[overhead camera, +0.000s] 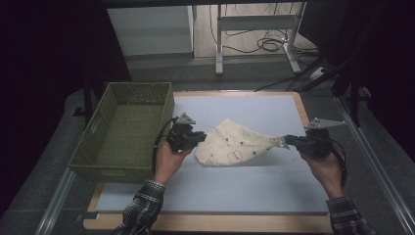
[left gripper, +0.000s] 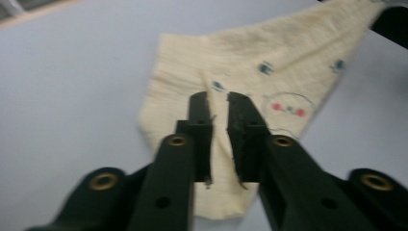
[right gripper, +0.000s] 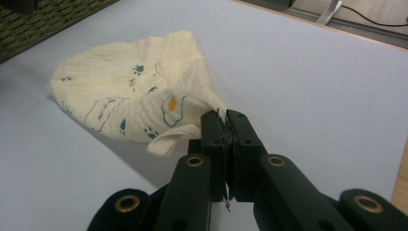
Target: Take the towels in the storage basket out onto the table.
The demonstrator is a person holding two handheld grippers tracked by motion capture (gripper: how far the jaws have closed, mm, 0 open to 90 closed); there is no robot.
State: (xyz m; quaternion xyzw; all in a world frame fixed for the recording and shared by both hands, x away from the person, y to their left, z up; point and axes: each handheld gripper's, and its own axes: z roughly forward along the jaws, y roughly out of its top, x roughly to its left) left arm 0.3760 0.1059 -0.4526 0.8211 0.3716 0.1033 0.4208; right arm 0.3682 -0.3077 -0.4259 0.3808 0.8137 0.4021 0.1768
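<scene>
1. High view: blue mat (overhead camera: 254, 191) spans the table, green basket (overhead camera: 125, 132) at its left edge.
2. Cream printed cloth (overhead camera: 235, 144) lies mid-mat, beside the basket.
3. Right gripper (overhead camera: 289, 140) pinches the cloth's corner, jaws clamped.
4. Left gripper (overhead camera: 199, 137) sits over the cloth's other end, jaws narrowly parted, gripping nothing.

In the left gripper view the whole picture is smeared with blur, so the small blue and red prints on the cream printed cloth (left gripper: 250, 72) cannot be made out, and the cloth's far corner is cut off at the top right edge. In the right gripper view the pinched corner of the cloth is hidden between the jaws of the right tongs (right gripper: 223, 120). In the high view the left tongs (overhead camera: 199, 138) cover the cloth's edge nearest the woven green plastic basket (overhead camera: 105, 161), and both plaid sleeves (overhead camera: 144, 210) are cut off at the bottom edge.
</scene>
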